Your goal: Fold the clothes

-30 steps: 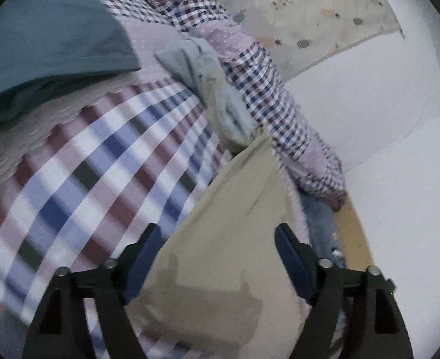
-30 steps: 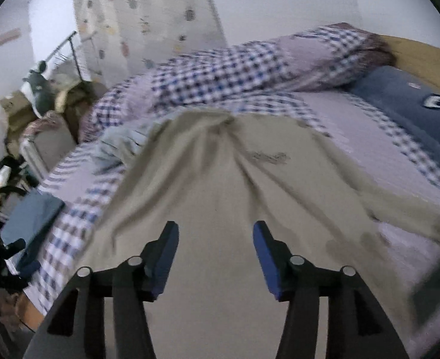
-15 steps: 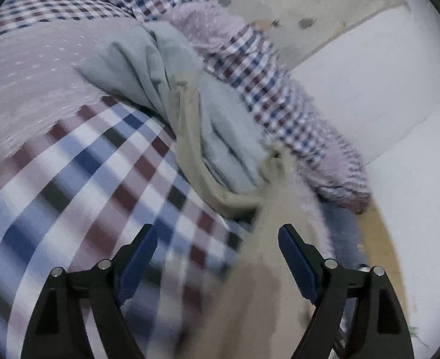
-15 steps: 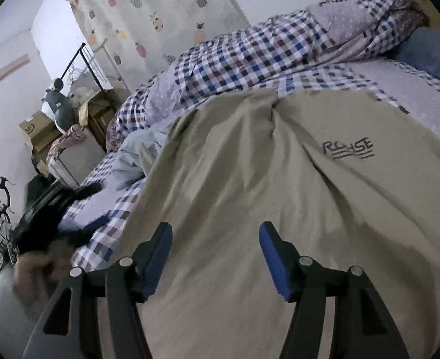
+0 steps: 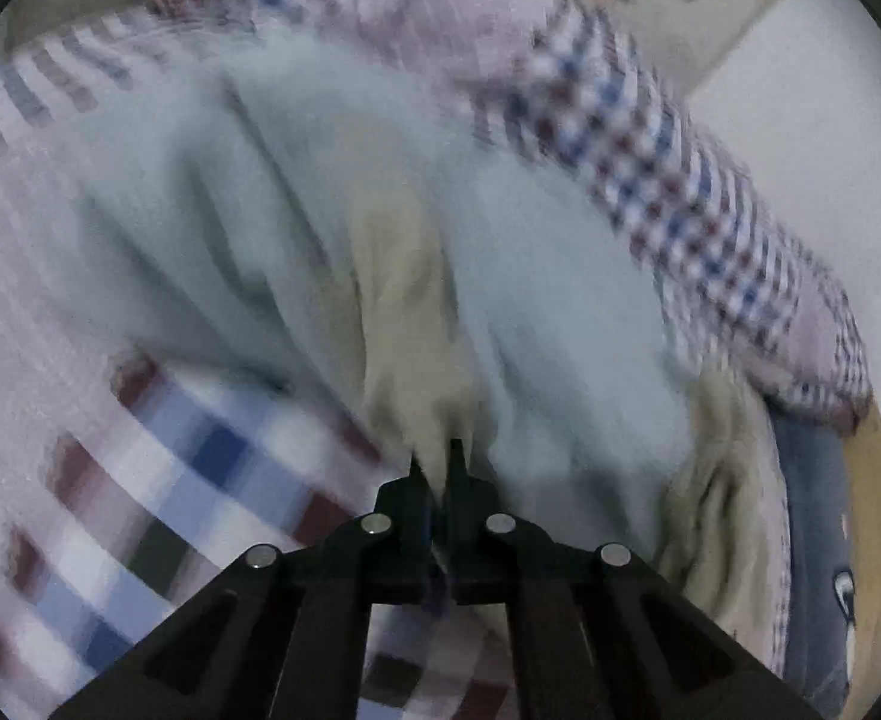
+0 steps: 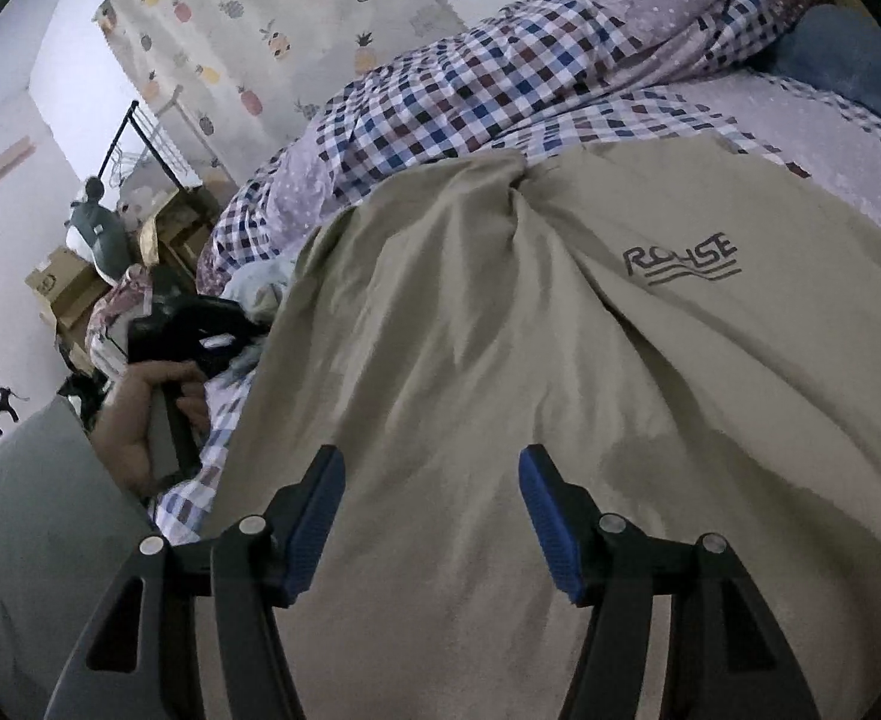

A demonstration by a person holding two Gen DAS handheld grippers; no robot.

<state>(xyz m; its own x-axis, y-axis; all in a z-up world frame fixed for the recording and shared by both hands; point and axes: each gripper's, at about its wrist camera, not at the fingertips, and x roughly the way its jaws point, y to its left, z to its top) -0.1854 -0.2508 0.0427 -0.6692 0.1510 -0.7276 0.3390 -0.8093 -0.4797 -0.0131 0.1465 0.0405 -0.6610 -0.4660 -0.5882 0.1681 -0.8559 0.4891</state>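
Bed (image 6: 830, 138): checked and dotted bedding, a bunched checked quilt (image 6: 470, 90) along the far side; serves as the work surface. Beige T-shirt (image 6: 500, 360): spread over the bed, printed chest logo facing up, body creased and uneven, no fold yet visible; the task looks to be at the laying-out stage, all folds remaining. Pale blue garment (image 5: 560, 300): crumpled near the quilt, untouched and unfolded; a beige strip of the shirt lies across it. Left tongs (image 5: 438, 459): fingers together, clamped on that beige strip, apparently a sleeve or edge. Right tongs (image 6: 431, 510): fingers apart, hovering above the shirt's lower body, holding nothing.
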